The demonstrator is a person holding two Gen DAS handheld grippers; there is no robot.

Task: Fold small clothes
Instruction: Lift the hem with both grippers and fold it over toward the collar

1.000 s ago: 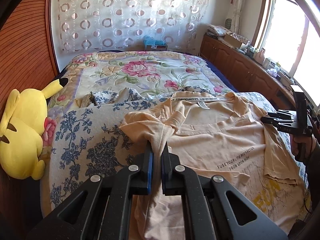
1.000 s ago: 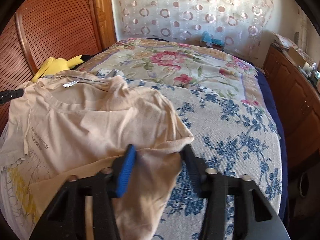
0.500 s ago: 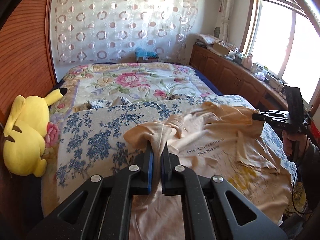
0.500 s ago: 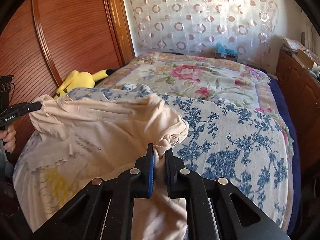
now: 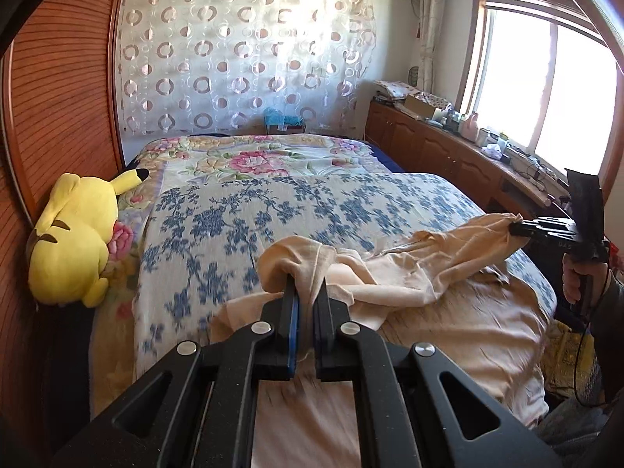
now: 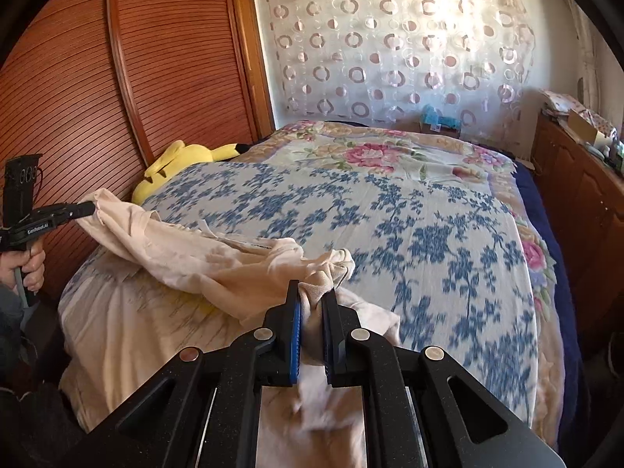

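Note:
A beige T-shirt [image 5: 448, 312] lies bunched on the near part of the bed, its top edge lifted and drawn toward me over its lower half. My left gripper [image 5: 306, 284] is shut on one shoulder of the cloth, which bulges out above the jaws. My right gripper [image 6: 312, 288] is shut on the other shoulder. Each gripper shows in the other's view: the right gripper [image 5: 514, 228] pinches cloth at the right edge, the left gripper [image 6: 91, 207] does so at the left edge. The shirt [image 6: 175, 257] sags between them.
The bed has a blue-flowered cover [image 5: 253, 214] with a pink-flowered quilt [image 5: 253, 160] behind it. A yellow plush toy [image 5: 74, 234] lies by the wooden sliding door [image 6: 117, 78]. A low wooden cabinet [image 5: 429, 144] with clutter runs under the window on the right.
Both grippers have pulled the shirt's top edge toward the near side of the bed, baring the blue cover. The right gripper went from open around the sleeve to shut on it.

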